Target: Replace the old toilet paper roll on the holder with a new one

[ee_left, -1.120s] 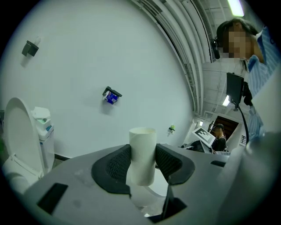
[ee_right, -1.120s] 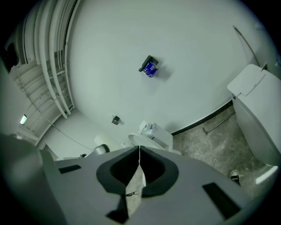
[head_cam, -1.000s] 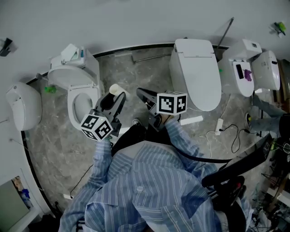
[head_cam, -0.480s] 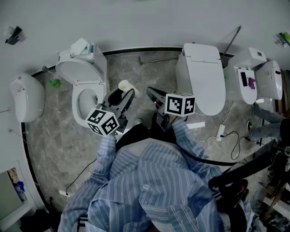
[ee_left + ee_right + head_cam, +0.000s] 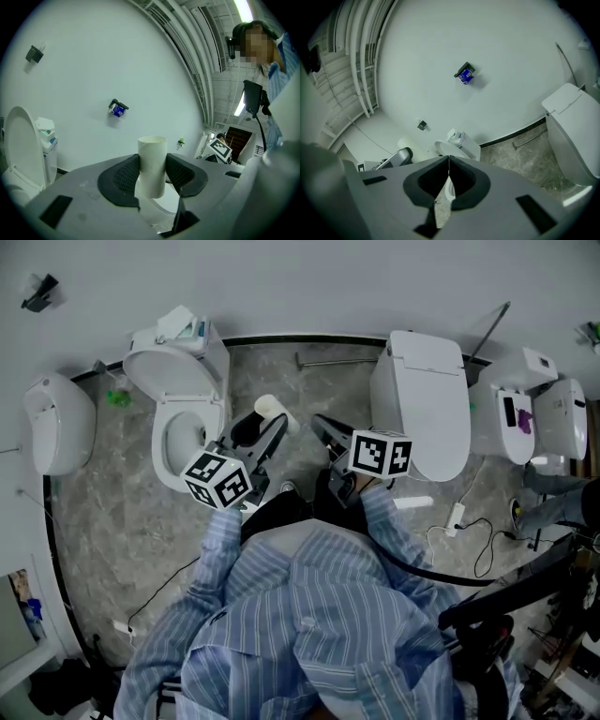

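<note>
A bare cardboard tube (image 5: 151, 164) stands upright between the black pads of my left gripper (image 5: 151, 171), which is shut on it. In the head view the tube (image 5: 269, 409) sticks out of that gripper (image 5: 267, 425) above the floor beside an open toilet. My right gripper (image 5: 449, 161) is shut with its pads touching and nothing between them; in the head view it (image 5: 321, 425) hangs just right of the left one. On the white wall sits a small dark fitting with a blue part (image 5: 117, 108), far from both grippers. No full paper roll is in view.
An open toilet (image 5: 178, 427) stands at the left, a closed one (image 5: 422, 399) at the right, and more white fixtures (image 5: 525, 409) beyond. A white fixture (image 5: 56, 423) hangs at the far left. Cables (image 5: 459, 517) lie on the marbled floor. A metal bar (image 5: 337, 359) lies by the wall.
The head camera has swung, so the room has slid rightward in the picture. Both grippers keep their places before the person, and the tube stays in the left one.
</note>
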A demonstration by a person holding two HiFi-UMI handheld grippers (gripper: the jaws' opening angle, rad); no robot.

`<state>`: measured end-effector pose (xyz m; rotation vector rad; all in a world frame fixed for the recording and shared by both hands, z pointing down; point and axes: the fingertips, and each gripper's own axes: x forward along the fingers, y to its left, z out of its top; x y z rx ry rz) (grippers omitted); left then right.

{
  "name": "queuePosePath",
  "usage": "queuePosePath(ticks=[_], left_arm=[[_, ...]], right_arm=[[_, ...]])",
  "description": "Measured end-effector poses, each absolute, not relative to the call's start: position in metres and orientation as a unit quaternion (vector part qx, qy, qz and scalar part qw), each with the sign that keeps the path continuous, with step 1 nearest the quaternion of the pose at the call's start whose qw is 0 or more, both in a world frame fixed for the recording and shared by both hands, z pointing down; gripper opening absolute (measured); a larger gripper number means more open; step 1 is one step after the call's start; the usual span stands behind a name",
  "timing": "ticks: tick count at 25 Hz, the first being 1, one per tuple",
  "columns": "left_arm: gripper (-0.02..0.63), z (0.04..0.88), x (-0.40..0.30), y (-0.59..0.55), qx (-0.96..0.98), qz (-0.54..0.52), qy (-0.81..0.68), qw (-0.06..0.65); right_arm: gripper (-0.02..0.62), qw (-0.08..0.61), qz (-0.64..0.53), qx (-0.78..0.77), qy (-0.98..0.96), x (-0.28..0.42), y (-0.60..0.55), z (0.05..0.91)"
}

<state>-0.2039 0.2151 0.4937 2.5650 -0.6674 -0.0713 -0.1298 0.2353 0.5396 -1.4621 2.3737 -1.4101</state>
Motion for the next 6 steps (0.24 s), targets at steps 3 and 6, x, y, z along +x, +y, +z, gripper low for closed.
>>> queuePosePath(ticks=[3,6], left_arm=[[0.176,0.4919,-0.2041,0.2142,0.940,-0.026,-0.242,0.240],[0.176,0.4896,-0.2043,0.2097,0.941,-0.029,-0.242,0.235]], right_arm=[[0.009,0.011,-0.448,-0.469,0.761,-0.1305,0.2346,0.5374],[0.009,0.012,-0.443,-0.471,0.763,-0.1295,0.2313,0.5353]])
